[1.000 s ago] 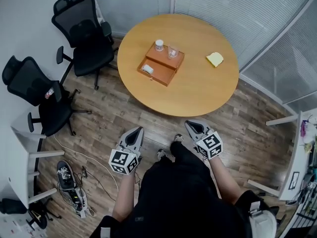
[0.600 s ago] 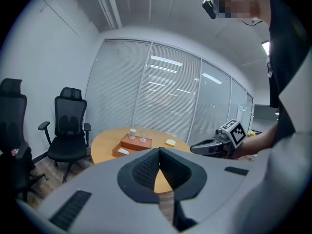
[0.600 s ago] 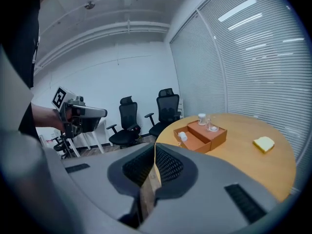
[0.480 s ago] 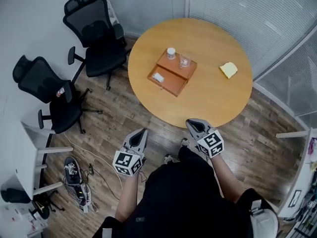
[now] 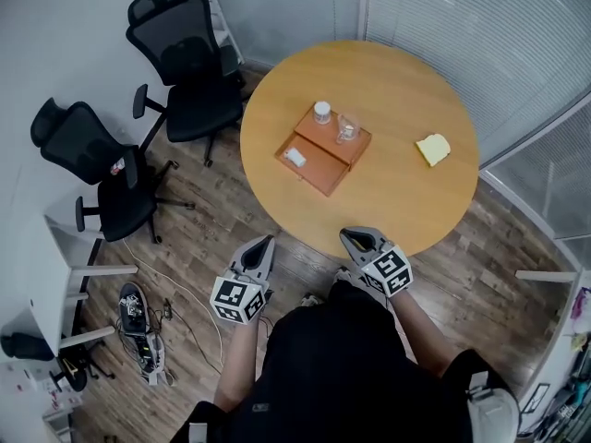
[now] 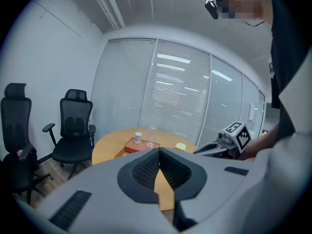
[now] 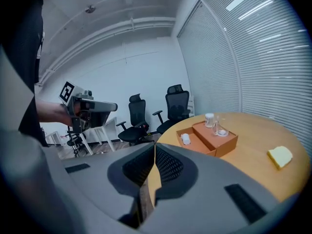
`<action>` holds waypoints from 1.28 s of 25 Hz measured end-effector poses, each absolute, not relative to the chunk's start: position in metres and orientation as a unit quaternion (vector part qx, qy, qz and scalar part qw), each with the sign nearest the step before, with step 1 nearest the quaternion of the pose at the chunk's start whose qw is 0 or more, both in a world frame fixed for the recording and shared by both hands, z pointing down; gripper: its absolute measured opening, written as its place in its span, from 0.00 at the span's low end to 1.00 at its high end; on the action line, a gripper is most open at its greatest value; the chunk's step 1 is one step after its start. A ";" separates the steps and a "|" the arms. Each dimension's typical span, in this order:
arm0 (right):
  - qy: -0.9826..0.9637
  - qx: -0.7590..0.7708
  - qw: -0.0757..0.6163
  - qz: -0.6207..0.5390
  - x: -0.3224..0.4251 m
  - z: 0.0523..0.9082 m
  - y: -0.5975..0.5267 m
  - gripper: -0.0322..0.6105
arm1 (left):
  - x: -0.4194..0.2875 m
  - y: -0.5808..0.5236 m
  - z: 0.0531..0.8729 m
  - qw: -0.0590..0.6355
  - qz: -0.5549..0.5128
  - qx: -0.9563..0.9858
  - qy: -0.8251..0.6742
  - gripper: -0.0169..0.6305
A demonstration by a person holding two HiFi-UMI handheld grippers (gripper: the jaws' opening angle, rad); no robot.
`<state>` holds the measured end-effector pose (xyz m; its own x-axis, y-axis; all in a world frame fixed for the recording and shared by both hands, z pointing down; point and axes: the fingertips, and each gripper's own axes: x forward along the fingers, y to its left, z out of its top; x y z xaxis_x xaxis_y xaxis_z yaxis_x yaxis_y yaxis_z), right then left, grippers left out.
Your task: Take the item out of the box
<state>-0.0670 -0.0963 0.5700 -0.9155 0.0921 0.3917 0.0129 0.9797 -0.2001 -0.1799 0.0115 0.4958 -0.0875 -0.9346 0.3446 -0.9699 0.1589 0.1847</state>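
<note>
Your left gripper (image 5: pixel 267 242), right gripper (image 5: pixel 348 235): jaws closed together, empty | tips by near rim of desk (image 5: pixel 406 201) | bare wood up to box (image 5: pixel 320 168).

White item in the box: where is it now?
Head view: the white item lies in the open lower tray of the orange box on the round table, down-left of the white jar and glass.
</note>
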 end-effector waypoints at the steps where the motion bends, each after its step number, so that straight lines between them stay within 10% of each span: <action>1: -0.974 -0.032 0.201 0.098 -0.068 0.570 -0.098 0.06 | -0.179 0.008 0.496 0.196 0.042 0.645 -0.737 0.04; 32: -0.965 0.101 0.210 0.119 -0.125 0.579 -0.159 0.06 | -0.276 -0.116 0.535 0.190 0.094 0.741 -0.637 0.04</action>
<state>-0.1253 -0.1588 0.5794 -0.8910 -0.1455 0.4300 -0.2455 0.9512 -0.1868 -0.2762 -0.1163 0.5354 0.1697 -0.9085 0.3818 -0.9801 -0.1150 0.1620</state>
